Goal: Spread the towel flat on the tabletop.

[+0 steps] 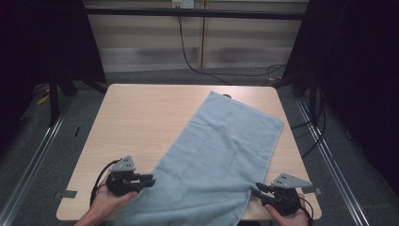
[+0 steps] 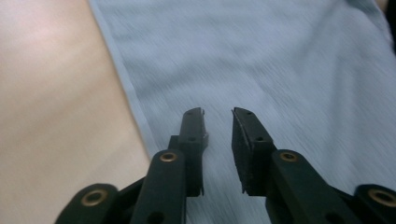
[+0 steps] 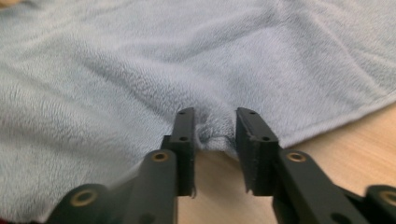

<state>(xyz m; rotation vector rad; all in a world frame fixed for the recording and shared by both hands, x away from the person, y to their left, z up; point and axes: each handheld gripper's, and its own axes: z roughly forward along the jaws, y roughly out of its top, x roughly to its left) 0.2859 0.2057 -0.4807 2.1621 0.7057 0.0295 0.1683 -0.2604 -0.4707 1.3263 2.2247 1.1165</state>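
A light blue towel (image 1: 219, 155) lay spread flat and slantwise across the wooden table (image 1: 141, 117), its far corner close to the table's back edge and its near end reaching the front edge between the two hands.

The left gripper (image 1: 149, 180) was held low at the towel's left long edge, near the front of the table. In the left gripper view its jaws stood apart over the cloth, just inside the hemmed edge, with nothing pinched between the pads (image 2: 240, 140) — the towel (image 2: 261, 60) lay flat beneath them.

The right gripper (image 1: 256, 189) was at the towel's near right corner. In the right gripper view a small bunched fold of the towel (image 3: 140, 70) edge sat between the jaws, which stood a little apart. The left pad appeared to touch the fold; whether the right pad (image 3: 243, 140) pressed on it could not be determined — no firm clamp was evident.

Each gripper carried a grey three-cornered plate on top, and a hand (image 1: 106, 202) supported the left one from below
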